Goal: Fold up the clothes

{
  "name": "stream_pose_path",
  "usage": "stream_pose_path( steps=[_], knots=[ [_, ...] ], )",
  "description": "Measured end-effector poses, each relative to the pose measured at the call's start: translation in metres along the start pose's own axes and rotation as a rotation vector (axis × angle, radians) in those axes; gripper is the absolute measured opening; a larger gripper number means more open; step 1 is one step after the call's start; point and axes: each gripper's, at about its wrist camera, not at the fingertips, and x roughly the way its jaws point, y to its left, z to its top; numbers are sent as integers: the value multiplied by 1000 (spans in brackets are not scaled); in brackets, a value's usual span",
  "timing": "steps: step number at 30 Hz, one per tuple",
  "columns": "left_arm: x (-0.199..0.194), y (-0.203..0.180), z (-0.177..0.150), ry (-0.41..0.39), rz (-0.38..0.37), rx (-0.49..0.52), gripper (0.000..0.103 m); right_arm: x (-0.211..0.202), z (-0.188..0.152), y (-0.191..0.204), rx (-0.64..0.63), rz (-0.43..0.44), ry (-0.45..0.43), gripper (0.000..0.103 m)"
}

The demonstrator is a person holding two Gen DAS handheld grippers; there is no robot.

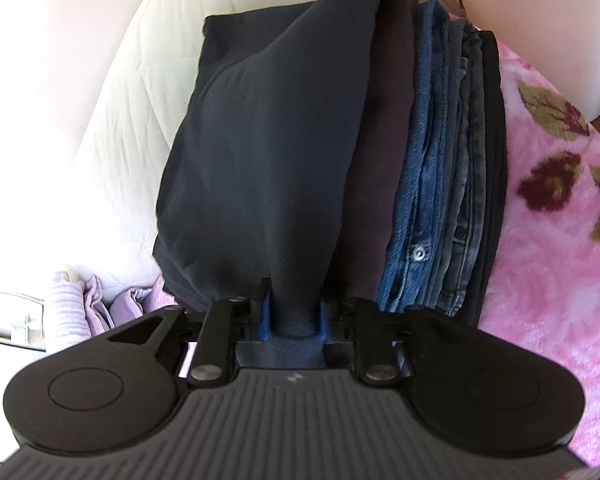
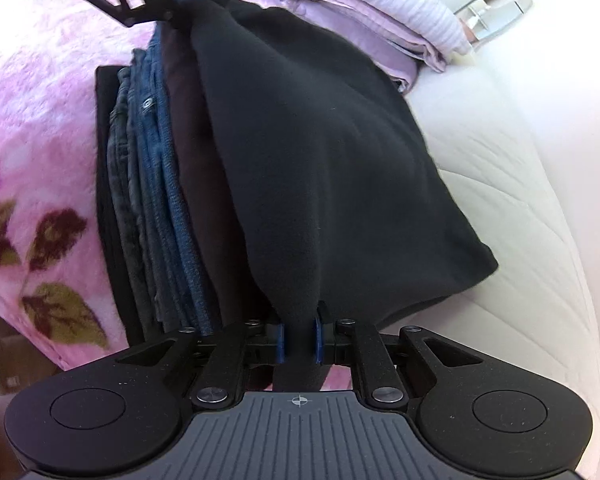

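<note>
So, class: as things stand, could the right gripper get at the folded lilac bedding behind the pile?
Probably not yet. The right gripper is shut on the black garment, which the left gripper also pinches, and that cloth hangs between it and the lilac bedding.

The right gripper (image 2: 299, 340) is closed on a bunched edge of a black garment (image 2: 320, 152), and the cloth is squeezed between its blue fingers (image 2: 280, 342). The garment stretches away toward 12 o'clock, where the other gripper (image 2: 188, 0) pinches its far end. It sags down on the side toward 3 o'clock. Just beside it, toward 9 o'clock, there is a stack of folded clothes (image 2: 156, 184): a dark brown piece, blue jeans with a metal button, grey denim and a black layer. The stack lies on a pink flowered blanket (image 2: 36, 128). Folded lilac bedding (image 2: 364, 4) lies at 1 o'clock on a white quilted mattress (image 2: 520, 184).
</note>
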Motion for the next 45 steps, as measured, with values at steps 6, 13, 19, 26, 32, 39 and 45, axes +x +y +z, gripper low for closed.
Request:
stream_pose_path(
  steps=[6,13,19,26,32,39,45],
  knots=[
    [7,-8,6,49,-30,2,21,-3,6,7,-9,-22,30,15],
    [-22,10,-33,168,-20,-231,30,-23,-5,20,66,-19,93,47],
    [-56,26,-53,316,-74,-737,30,-37,-16,13,434,84,154,47],
    [-103,39,-56,304,-130,-1146,57,-50,-32,-19,1151,234,225,48],
    [-134,34,-43,219,-161,-1144,79,-85,-5,-21,1301,157,171,83],
    [-198,19,-48,142,-206,-1143,93,-147,32,17,1330,48,99,103],
    [-244,7,-55,114,-188,-1145,93,-194,60,53,1331,25,44,103]
  ],
)
